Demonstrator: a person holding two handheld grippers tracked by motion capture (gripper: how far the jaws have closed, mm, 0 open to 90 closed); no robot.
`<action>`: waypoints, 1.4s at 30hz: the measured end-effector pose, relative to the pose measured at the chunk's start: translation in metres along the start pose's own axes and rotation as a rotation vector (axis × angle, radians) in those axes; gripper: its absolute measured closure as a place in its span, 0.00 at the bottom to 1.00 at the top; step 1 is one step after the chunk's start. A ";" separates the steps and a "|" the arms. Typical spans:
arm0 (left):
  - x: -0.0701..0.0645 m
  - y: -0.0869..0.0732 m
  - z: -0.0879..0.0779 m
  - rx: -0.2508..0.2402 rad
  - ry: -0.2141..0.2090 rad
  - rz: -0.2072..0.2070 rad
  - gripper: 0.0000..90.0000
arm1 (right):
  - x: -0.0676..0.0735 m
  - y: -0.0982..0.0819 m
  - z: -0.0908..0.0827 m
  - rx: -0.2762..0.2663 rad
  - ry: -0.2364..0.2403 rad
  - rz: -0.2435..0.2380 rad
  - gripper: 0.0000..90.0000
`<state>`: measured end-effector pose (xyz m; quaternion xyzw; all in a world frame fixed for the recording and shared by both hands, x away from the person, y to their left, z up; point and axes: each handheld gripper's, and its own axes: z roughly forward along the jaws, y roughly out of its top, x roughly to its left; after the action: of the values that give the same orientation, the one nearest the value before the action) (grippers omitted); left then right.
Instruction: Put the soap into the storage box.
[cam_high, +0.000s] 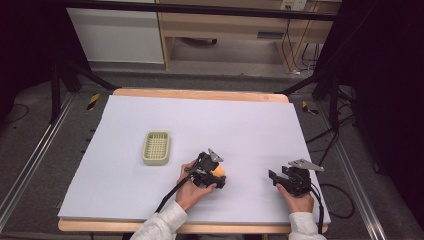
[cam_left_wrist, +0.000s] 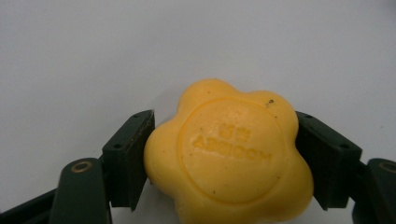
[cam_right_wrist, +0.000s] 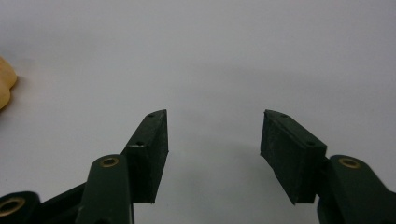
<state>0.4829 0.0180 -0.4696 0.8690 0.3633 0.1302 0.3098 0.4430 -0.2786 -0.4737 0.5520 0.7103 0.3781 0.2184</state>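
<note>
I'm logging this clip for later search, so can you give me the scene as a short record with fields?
held item: yellow flower-shaped soap, embossed lettering on top
left gripper: shut on the soap, pads on both its sides
right gripper: open, nothing between its jaws, resting at the table's right
container: pale green soap dish, left of the soap
surface: white sheet on a wooden table

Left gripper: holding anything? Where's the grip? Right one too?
Left gripper is clamped on the yellow flower-shaped soap, pads on its two opposite side edges. Right gripper holds nothing; its jaws stand open.
</note>
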 end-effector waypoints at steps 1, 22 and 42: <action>0.001 0.000 -0.001 -0.004 -0.001 -0.003 0.29 | 0.000 0.000 0.000 0.000 0.000 0.000 0.46; 0.007 -0.003 -0.002 0.019 0.003 -0.001 0.27 | 0.000 0.000 0.001 0.008 0.001 -0.003 0.46; 0.007 -0.008 -0.002 -0.018 0.003 -0.049 0.30 | 0.000 0.000 0.002 0.014 0.005 -0.001 0.46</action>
<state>0.4823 0.0281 -0.4730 0.8568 0.3835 0.1274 0.3202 0.4443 -0.2779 -0.4750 0.5524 0.7137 0.3744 0.2129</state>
